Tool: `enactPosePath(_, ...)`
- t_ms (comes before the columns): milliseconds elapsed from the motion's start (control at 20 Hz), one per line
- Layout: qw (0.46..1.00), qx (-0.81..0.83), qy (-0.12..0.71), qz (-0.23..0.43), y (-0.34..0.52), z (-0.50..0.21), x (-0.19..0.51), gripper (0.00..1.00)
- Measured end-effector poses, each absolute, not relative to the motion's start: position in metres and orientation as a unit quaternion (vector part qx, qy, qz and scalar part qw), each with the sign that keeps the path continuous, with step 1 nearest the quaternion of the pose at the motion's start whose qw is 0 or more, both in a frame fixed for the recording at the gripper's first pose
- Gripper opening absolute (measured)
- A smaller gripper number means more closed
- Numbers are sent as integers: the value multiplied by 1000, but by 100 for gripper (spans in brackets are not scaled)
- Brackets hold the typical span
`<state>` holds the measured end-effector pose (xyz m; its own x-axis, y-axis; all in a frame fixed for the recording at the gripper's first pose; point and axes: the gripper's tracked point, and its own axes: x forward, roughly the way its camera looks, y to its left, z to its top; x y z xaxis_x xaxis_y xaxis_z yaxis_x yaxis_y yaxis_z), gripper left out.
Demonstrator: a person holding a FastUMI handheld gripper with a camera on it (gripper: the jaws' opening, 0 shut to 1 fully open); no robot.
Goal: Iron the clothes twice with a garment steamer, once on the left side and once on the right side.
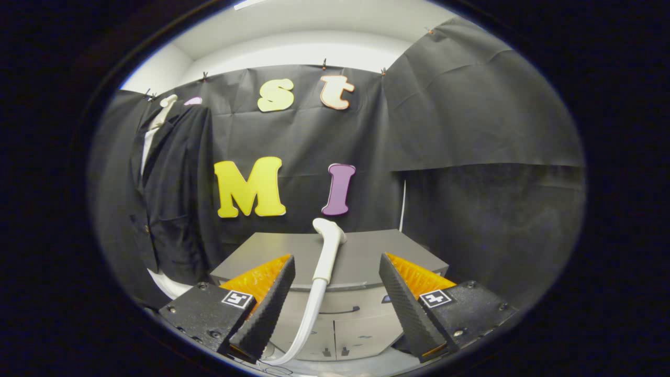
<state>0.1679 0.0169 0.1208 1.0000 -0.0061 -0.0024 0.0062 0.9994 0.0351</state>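
The gripper approaches the steamer lying on the surface; jaws released. Next, close around its handle.

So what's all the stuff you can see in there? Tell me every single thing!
Steamer head: one, white, lying on the grey cabinet, just ahead of the fingers and between them.
Hose: one, white, running from the steamer head down over the cabinet front.
Cabinet: one, grey, below the booth wall, beyond the fingers.
Suit jacket: one, black, hanging on the wall beside the cabinet.
Hanger: one, white, at the jacket's collar.
Booth wall: black cloth, behind everything.
Gripper: one, fingers spread wide apart, open, holding nothing.
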Motion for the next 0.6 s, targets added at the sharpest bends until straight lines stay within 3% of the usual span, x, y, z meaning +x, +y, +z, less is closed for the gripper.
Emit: enactPosePath(600, 987, 24, 146, 70, 33, 67, 324, 98)
